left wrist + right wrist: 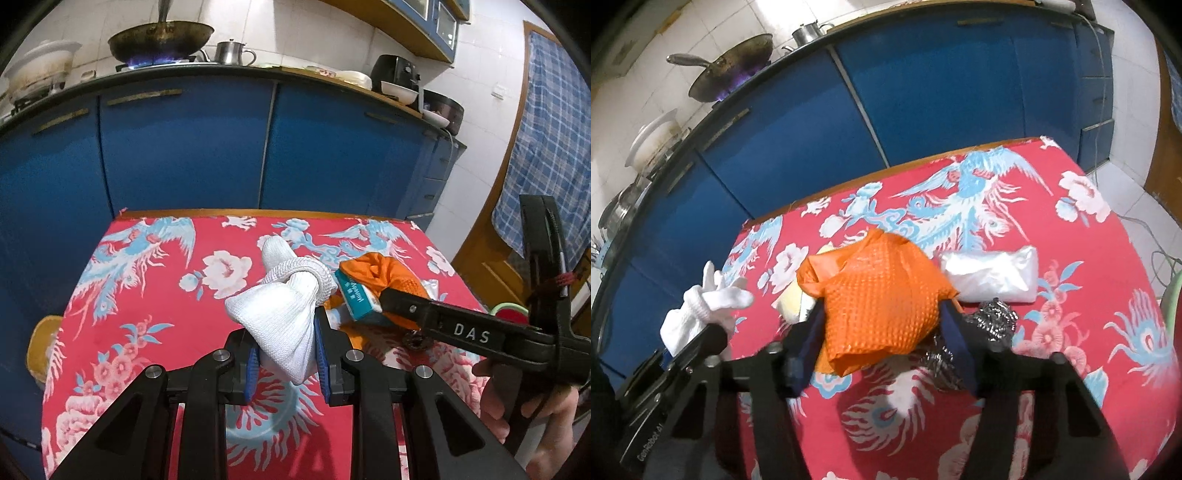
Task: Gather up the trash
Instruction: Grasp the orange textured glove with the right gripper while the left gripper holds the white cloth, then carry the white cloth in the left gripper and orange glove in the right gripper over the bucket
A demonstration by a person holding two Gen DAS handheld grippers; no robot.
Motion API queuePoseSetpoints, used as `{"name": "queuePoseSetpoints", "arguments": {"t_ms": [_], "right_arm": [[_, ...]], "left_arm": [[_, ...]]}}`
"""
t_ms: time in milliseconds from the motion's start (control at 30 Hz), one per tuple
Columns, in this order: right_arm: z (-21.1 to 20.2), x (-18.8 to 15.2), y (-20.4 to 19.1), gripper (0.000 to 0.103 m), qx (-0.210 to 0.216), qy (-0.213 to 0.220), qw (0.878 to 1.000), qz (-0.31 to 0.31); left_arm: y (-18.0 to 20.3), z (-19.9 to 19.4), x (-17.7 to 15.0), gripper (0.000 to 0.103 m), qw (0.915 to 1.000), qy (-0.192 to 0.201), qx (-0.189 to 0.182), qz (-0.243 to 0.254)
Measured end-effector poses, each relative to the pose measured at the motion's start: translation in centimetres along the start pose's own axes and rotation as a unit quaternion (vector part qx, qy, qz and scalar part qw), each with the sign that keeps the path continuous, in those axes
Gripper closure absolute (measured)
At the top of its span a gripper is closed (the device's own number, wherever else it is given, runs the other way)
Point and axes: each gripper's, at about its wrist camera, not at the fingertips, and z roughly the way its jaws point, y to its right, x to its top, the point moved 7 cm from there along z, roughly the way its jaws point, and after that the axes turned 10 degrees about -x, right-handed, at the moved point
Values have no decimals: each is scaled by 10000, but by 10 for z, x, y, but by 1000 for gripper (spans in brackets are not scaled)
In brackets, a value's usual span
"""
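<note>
On the red-clothed worktop (1071, 332), our left claw (284, 354) pinches a knotted white glove (280, 314), while our right claw (882, 332) straddles an orange plastic bag (882, 295) at centre; whether its pads bite yet, we cannot tell. We judge the slippery bag may slide free, spilling the teal box (356, 297) beside it.

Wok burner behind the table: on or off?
On. Blue flame shows under the wok in the left wrist view, and bluish-purple flame shows below it in the right wrist view.
</note>
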Motion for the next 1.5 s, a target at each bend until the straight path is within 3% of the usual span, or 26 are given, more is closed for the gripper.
{"name": "queuePoseSetpoints", "arguments": {"t_ms": [133, 200, 300, 867, 1267, 1500], "right_arm": [[0, -5, -3, 68, 24, -69, 9999, -128], [-3, -6, -3, 83, 14, -26, 9999, -154], [-12, -7, -4, 88, 89, 107, 9997, -199], [-110, -10, 8, 90, 507, 1002, 9935, -210], [-177, -19, 47, 90, 287, 1511, 9881, 21], [-207, -25, 82, 90, -48, 1693, 9853, 241]], "left_arm": [[3, -1, -2, 77, 10000, -3, -63, -40], [4, -2, -3, 77, 10000, 8, -57, -37], [5, -3, -3, 77, 10000, 7, -41, -47], [47, -30, -1, 77, 9997, 173, -145, 67], [106, -40, 1, 77, 9968, 170, -681, 373], [147, -39, 4, 77, 9924, 78, -1081, 588]]}}
